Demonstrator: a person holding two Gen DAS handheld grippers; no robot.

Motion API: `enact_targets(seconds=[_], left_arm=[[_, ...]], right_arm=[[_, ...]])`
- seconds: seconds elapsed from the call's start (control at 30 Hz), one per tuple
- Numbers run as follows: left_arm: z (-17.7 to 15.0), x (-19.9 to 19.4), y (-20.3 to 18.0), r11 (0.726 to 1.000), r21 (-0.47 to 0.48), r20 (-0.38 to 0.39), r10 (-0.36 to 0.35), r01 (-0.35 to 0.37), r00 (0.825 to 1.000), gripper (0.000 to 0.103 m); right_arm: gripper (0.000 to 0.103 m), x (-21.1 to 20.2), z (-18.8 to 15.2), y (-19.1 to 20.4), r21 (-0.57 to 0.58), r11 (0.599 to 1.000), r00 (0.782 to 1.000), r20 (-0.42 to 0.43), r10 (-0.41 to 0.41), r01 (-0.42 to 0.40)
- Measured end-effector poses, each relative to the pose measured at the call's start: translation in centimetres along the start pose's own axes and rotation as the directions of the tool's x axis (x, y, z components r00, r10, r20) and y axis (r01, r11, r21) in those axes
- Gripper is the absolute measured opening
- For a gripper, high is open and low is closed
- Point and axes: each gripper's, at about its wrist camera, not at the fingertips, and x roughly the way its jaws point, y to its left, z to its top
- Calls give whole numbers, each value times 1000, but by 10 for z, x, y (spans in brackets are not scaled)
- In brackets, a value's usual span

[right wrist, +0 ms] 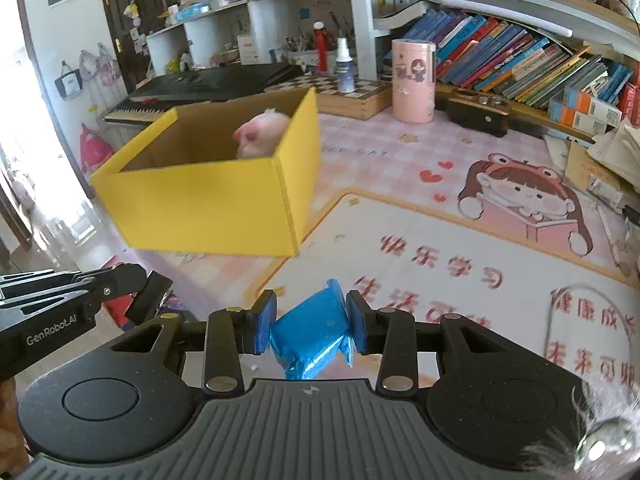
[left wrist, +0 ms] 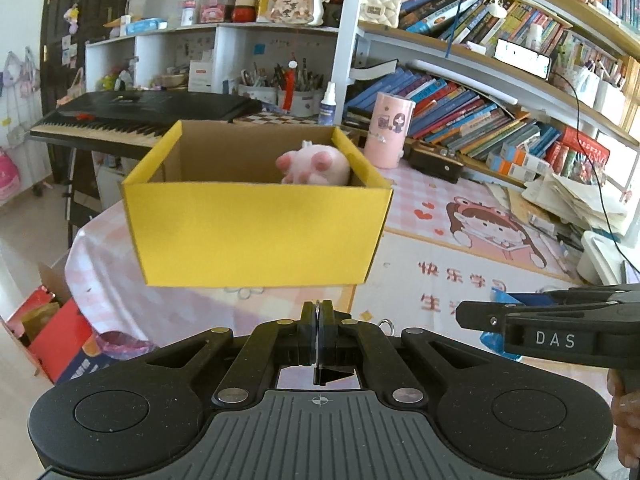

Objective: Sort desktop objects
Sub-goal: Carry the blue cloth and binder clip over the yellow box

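The right gripper [right wrist: 311,322] clamps a blue packet [right wrist: 310,330] between its pads above the desk mat [right wrist: 420,240]. The left gripper [left wrist: 319,320] has its fingers pressed together, empty. Ahead, a yellow box [left wrist: 256,232] holds a pink plush [left wrist: 316,164].

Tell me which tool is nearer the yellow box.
Left, though only slightly. The left tool, shut and empty, sits straight in front of the yellow box. The right tool, shut on a blue packet, is off toward the box's right corner.
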Motion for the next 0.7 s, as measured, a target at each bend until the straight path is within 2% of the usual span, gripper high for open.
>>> enact_targets(seconds=[0.3, 0.7], left_arm=[[-14, -30, 27, 1000, -13, 15, 21, -21, 1000, 0], [-19, -56, 58, 994, -75, 53, 79, -75, 995, 0]], right_arm=[[35, -9, -19, 38, -4, 1000, 1000, -7, 27, -27], [35, -12, -22, 84, -76, 993, 996, -15, 84, -85]])
